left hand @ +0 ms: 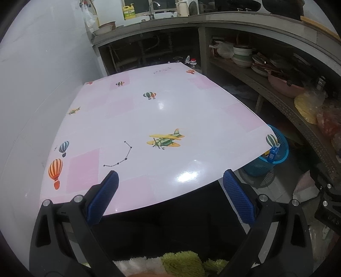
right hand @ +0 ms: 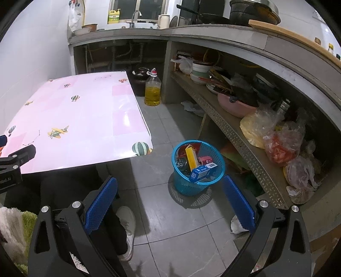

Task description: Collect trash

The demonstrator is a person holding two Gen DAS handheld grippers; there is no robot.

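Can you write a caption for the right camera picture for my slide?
Open right gripper above the floor, facing a blue basket full of trash beside the table.

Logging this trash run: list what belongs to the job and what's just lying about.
Job: blue basket; blue carton, yellow box, red can inside it.

Lying about: oil bottle, pink basin, bagged food, dish soap.

Overhead light glares in white patches on the glossy table (left hand: 187,175). The recess under the counter (right hand: 213,36) lies dim. Fisheye curvature bends both views' edges, with black vignetted corners.
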